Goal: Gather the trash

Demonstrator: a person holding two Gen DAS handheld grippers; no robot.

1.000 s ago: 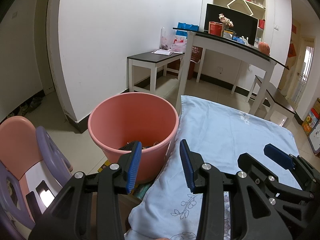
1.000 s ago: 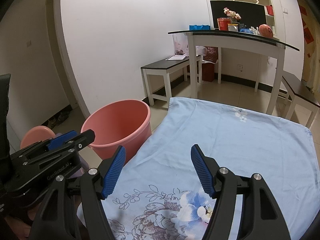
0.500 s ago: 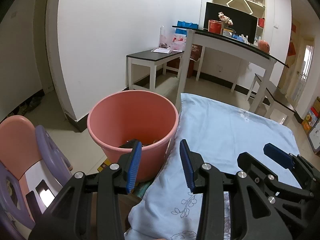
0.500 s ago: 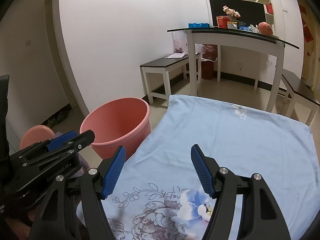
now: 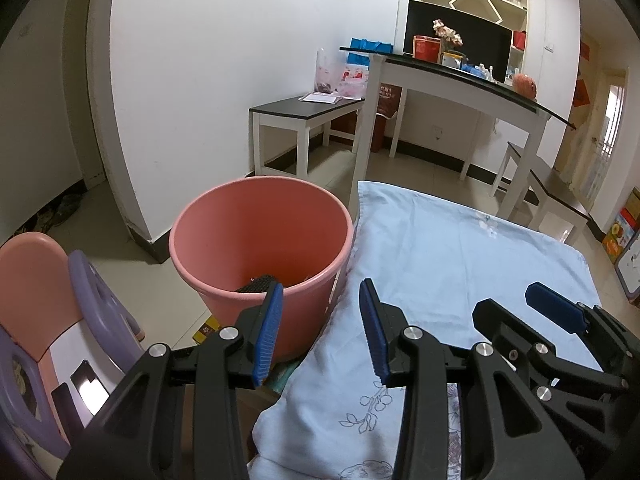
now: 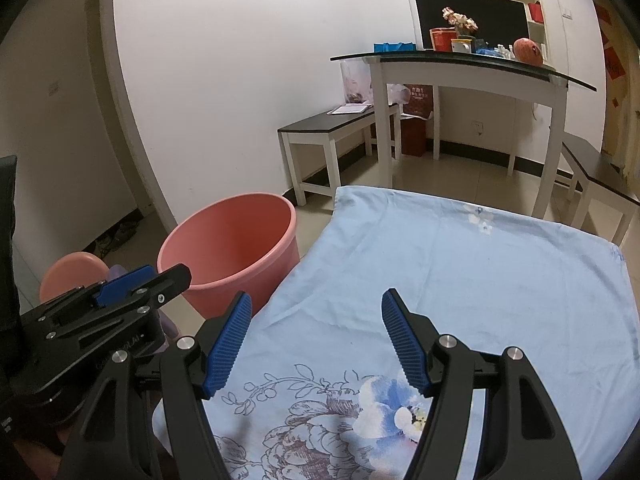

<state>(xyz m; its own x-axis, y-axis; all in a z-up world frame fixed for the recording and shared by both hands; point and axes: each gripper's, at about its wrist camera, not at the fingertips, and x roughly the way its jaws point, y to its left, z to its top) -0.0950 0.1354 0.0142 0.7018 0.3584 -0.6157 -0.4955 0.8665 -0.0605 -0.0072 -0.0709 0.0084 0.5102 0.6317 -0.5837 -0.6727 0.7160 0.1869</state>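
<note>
Bucket: pink bucket [image 5: 262,248] beside blue floral cloth [image 6: 460,280], dark scraps inside
Left gripper [image 5: 320,320]: jaws apart, empty
Right gripper [image 6: 316,332]: jaws wide apart, empty, above cloth

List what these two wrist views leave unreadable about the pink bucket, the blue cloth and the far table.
- pink bucket contents: left wrist view shows only dark bits, behind the near rim and the left gripper.
- Bucket bottom: right wrist view, hidden by its wall.
- blue cloth near edge: right wrist view, covered by the right gripper.
- Items on the far table: too small.
</note>
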